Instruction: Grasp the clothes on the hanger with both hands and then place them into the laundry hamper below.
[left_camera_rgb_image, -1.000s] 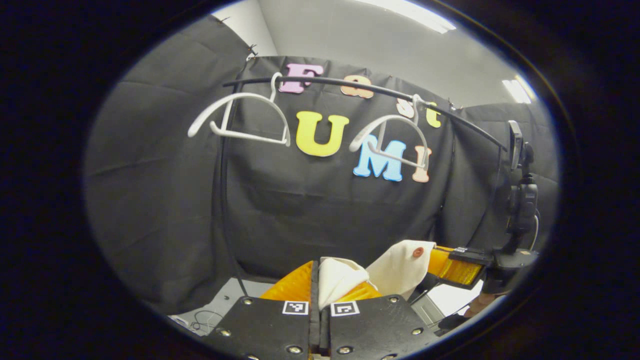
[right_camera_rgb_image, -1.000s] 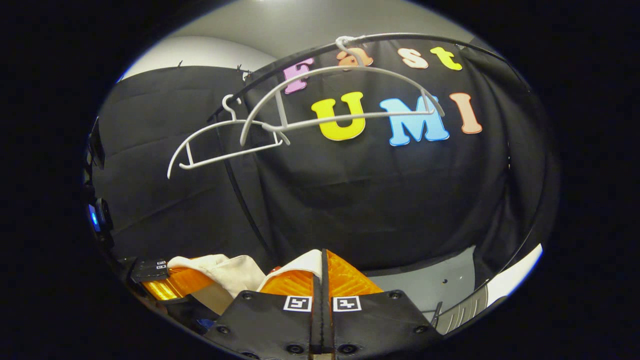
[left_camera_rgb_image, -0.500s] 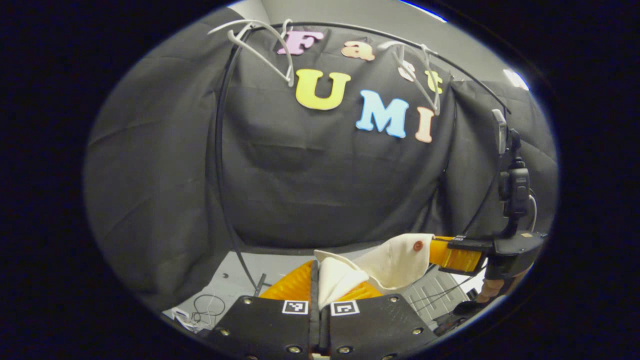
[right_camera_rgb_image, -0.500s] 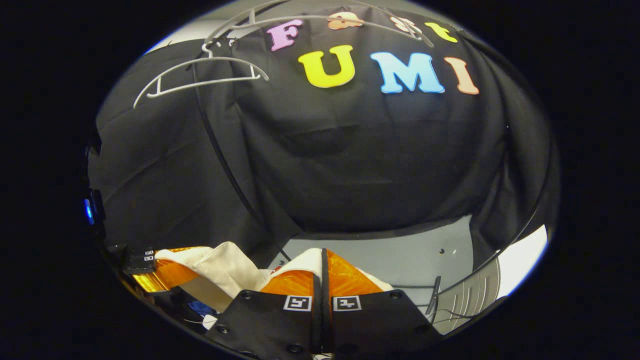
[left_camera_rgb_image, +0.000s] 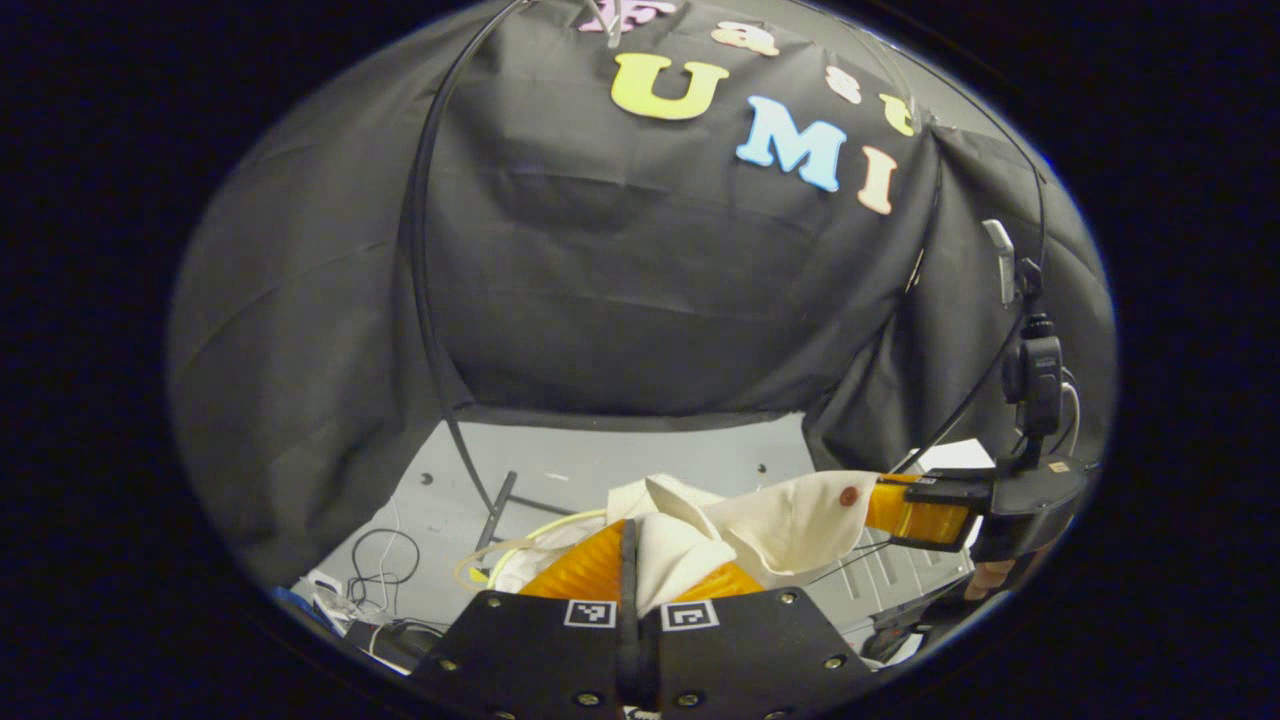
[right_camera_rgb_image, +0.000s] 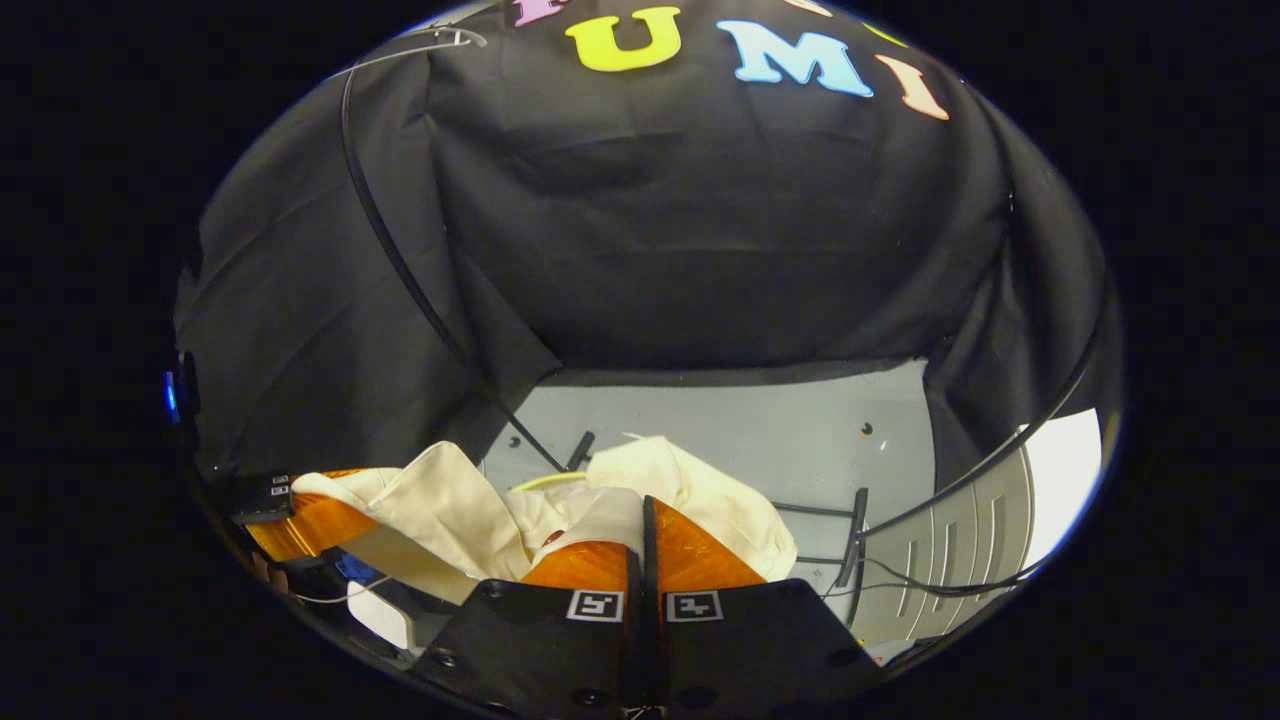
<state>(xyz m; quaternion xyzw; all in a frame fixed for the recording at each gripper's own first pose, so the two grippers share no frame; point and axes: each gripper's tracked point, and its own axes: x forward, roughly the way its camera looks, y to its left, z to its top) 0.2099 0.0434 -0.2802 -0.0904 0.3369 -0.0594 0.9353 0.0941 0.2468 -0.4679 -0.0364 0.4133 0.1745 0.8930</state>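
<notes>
Sagging cream garment (left_camera_rgb_image: 790, 520), crumpled folds

Black cloth wall (right_camera_rgb_image: 720, 220); grey floor (right_camera_rgb_image: 760, 420)

The cream garment (left_camera_rgb_image: 770, 525) with a small reddish button (left_camera_rgb_image: 848, 495) hangs crumpled in the air above the grey floor (right_camera_rgb_image: 760, 430). It is stretched between two orange-fingered hand-held grippers.
</notes>
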